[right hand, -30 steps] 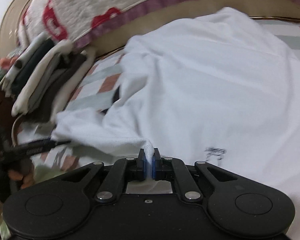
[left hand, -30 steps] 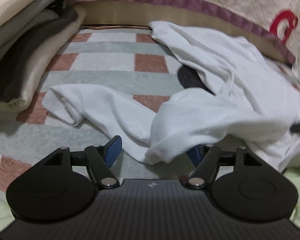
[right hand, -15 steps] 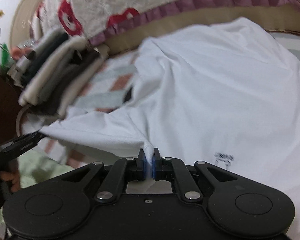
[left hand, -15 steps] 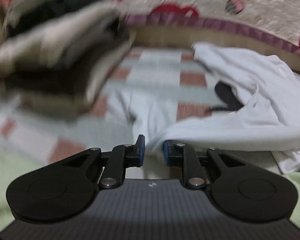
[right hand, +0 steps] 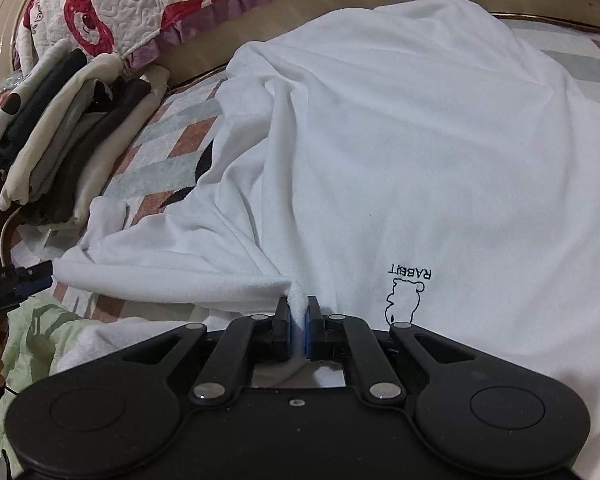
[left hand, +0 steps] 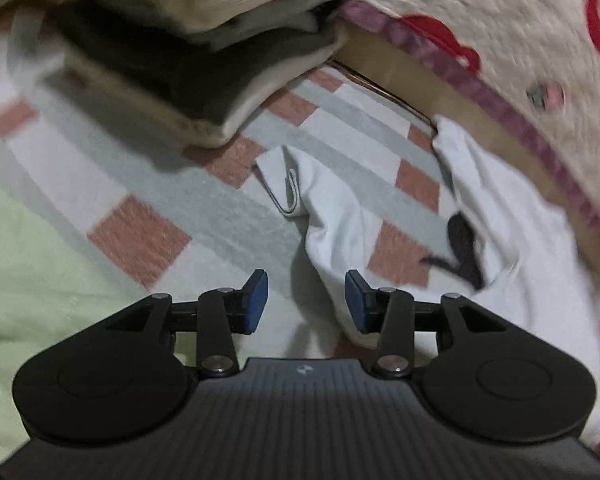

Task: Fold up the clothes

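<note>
Left tool (left hand: 302, 300) hovering with blue pads parted over a white garment (left hand: 340, 216), whose sleeve is lying between them on the checked bedspread (left hand: 140, 236). A stack of folded clothes (left hand: 204, 52) is sitting at upper left, well apart. A quilted cover with red motifs (left hand: 500, 20) is bordering the far right edge.

The bare checked blanket (left hand: 204, 184) in front of the left tool (left hand: 302, 300) is open room to move in. A tall stack of folded clothes (left hand: 204, 60) blocks the far left. The quilted bed edge (left hand: 480, 32) shuts off the back. The white T-shirt (right hand: 400, 152) covers the right side, and one sleeve (left hand: 332, 216) lies between the open fingers.
</note>
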A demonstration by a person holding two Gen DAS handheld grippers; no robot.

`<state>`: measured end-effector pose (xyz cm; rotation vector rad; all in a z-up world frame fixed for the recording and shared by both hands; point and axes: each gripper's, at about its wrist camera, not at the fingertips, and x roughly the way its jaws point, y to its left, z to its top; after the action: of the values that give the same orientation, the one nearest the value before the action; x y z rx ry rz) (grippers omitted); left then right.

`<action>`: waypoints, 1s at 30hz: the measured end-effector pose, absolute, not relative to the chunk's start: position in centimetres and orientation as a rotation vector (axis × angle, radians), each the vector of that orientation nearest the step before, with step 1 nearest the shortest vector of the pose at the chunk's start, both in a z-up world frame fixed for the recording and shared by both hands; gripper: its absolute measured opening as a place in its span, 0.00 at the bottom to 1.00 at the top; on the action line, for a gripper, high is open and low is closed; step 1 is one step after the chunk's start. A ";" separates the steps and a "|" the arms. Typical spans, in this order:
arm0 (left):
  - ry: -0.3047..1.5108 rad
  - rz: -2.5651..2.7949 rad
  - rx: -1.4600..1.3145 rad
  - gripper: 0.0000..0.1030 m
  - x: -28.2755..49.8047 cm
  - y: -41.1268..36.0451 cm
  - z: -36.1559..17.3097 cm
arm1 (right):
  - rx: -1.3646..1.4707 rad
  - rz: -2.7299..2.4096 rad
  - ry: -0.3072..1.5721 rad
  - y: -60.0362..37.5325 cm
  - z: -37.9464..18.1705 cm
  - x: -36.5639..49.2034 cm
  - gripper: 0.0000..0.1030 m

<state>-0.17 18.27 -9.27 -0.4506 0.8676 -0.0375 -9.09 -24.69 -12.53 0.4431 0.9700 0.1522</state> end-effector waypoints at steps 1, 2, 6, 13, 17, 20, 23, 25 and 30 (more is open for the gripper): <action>0.875 -0.048 -0.498 0.43 0.2 18.8 -9.5 | 0.445 0.151 0.971 -24.7 -12.5 -9.1 0.08; 0.882 -0.055 -0.505 0.43 0.8 18.9 -9.8 | 0.447 0.150 0.972 -24.7 -12.5 -9.1 0.08; 0.949 -0.114 -0.539 0.45 3.5 18.6 -11.6 | 0.441 0.149 0.978 -24.6 -12.5 -9.1 0.09; 0.979 -0.176 -0.590 0.49 6.8 16.9 -14.1 | 0.446 0.154 0.976 -24.6 -12.7 -9.1 0.09; 0.942 -0.201 -0.535 0.46 7.5 15.9 -14.0 | 0.445 0.166 0.969 -24.6 -12.7 -9.2 0.10; 0.895 -0.227 -0.441 0.06 6.9 15.2 -13.2 | 0.442 0.182 0.961 -24.7 -12.7 -9.3 0.11; 0.757 -0.131 -0.302 0.05 5.0 15.0 -10.0 | 0.440 0.200 0.949 -24.8 -12.5 -9.5 0.11; 0.622 -0.057 -0.288 0.05 2.5 16.1 -7.1 | 0.436 0.233 0.937 -24.5 -12.2 -9.6 0.11; 0.508 0.143 -0.206 0.05 -1.1 18.6 -4.9 | 0.408 0.407 0.902 -22.5 -11.3 -9.8 0.11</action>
<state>-1.13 18.64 -4.85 -0.2064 0.5076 0.1428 -9.76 -22.53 -11.32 0.4076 0.9023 0.4074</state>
